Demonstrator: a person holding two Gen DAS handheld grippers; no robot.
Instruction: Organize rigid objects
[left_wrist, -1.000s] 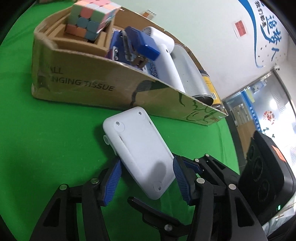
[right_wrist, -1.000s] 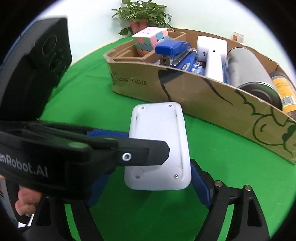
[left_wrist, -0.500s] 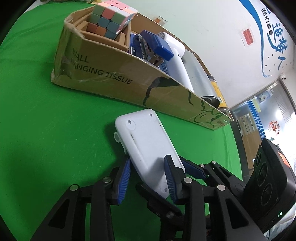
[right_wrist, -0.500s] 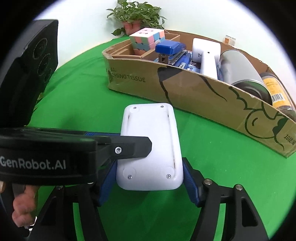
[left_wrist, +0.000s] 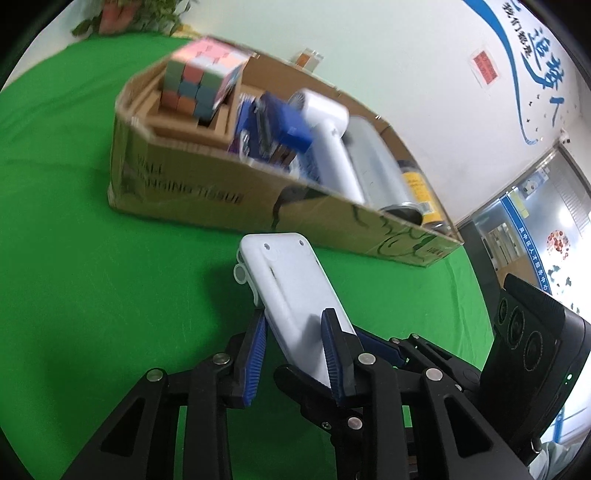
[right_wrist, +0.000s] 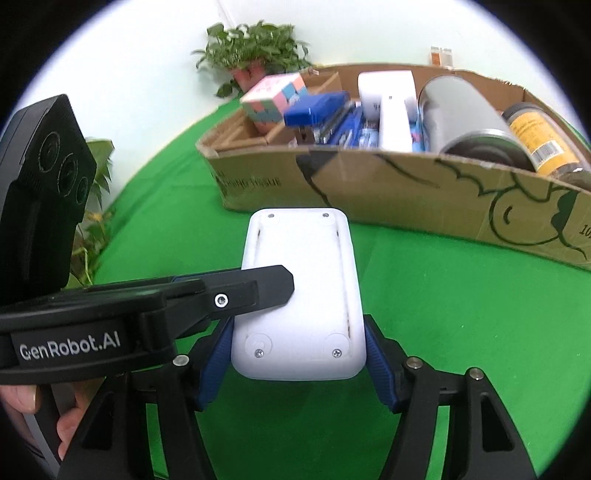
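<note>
A flat white plastic device (left_wrist: 291, 291) with rounded corners and small screws is held above the green cloth by both grippers. My left gripper (left_wrist: 295, 354) is shut on its near end across its thickness. My right gripper (right_wrist: 299, 363) is shut on its near end across its width; the device also shows in the right wrist view (right_wrist: 301, 291). The left gripper's finger (right_wrist: 258, 288) lies over the device's left side there. A cardboard box (left_wrist: 207, 192) behind holds a pastel cube (left_wrist: 201, 79), a blue stapler (left_wrist: 284, 129), a white handheld device (left_wrist: 328, 147), a silver can (left_wrist: 376, 166) and a yellow-labelled jar (right_wrist: 543, 144).
Green cloth (left_wrist: 92, 258) covers the table. Potted plants (right_wrist: 255, 55) stand behind the box by the white wall. The right gripper's black body (left_wrist: 528, 354) is at the right of the left wrist view. A hand (right_wrist: 33, 406) shows at lower left.
The left gripper's jaws closed from wide open onto the white device. Both grippers and the device rose and tilted, and the box now sits farther and lower in view.
</note>
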